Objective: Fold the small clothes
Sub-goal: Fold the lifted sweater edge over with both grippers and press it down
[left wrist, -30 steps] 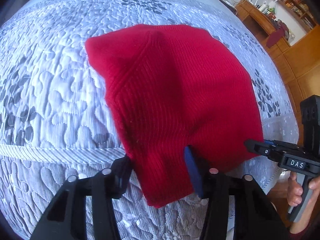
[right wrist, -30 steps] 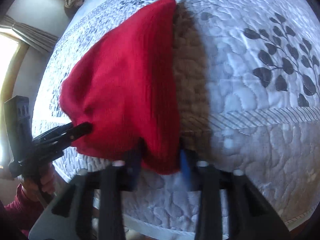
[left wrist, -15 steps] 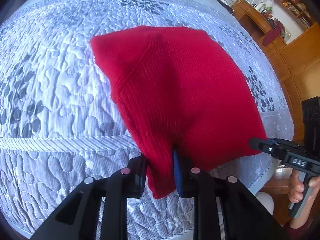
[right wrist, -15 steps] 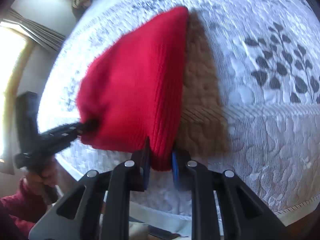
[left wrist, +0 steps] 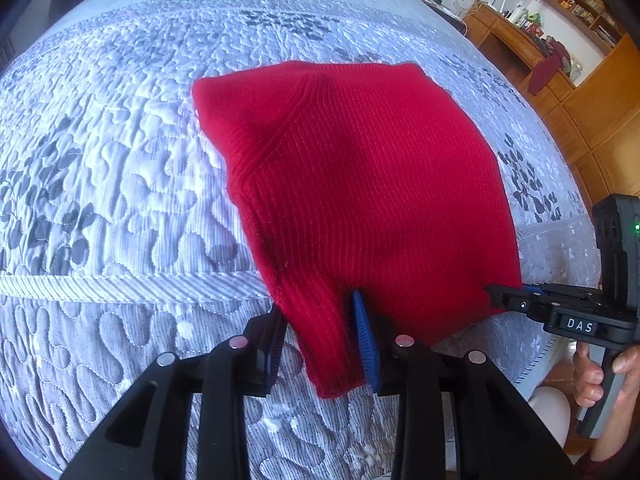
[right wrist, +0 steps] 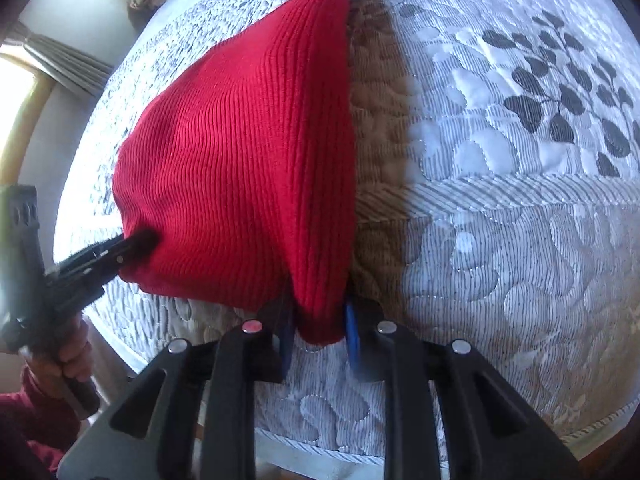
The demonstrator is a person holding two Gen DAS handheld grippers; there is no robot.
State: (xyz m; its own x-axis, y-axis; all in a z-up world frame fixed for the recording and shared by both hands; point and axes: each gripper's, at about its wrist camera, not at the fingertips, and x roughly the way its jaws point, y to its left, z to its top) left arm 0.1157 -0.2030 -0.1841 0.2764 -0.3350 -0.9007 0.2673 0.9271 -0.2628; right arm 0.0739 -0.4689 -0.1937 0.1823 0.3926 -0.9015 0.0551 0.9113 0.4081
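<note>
A red ribbed knit garment (left wrist: 360, 200) lies on the quilted bed, its near edge lifted. My left gripper (left wrist: 320, 344) has its jaws parted around the garment's near left corner, which hangs between them. My right gripper (right wrist: 318, 332) likewise stands around the near right corner of the garment (right wrist: 248, 160), jaws slightly apart with cloth between the pads. The right gripper also shows in the left wrist view (left wrist: 516, 300) at the garment's right edge, and the left gripper shows in the right wrist view (right wrist: 136, 240) at its left edge.
The grey-white quilted bedspread (left wrist: 120, 160) with a leaf pattern covers the bed. The bed's front edge (right wrist: 360, 452) runs just below the grippers. A wooden desk and shelves (left wrist: 540, 40) stand at the back right. A window with curtain (right wrist: 48, 64) is at left.
Both grippers closed on the garment's near corners half a second ago and have since opened somewhat. The garment has shifted slightly.
</note>
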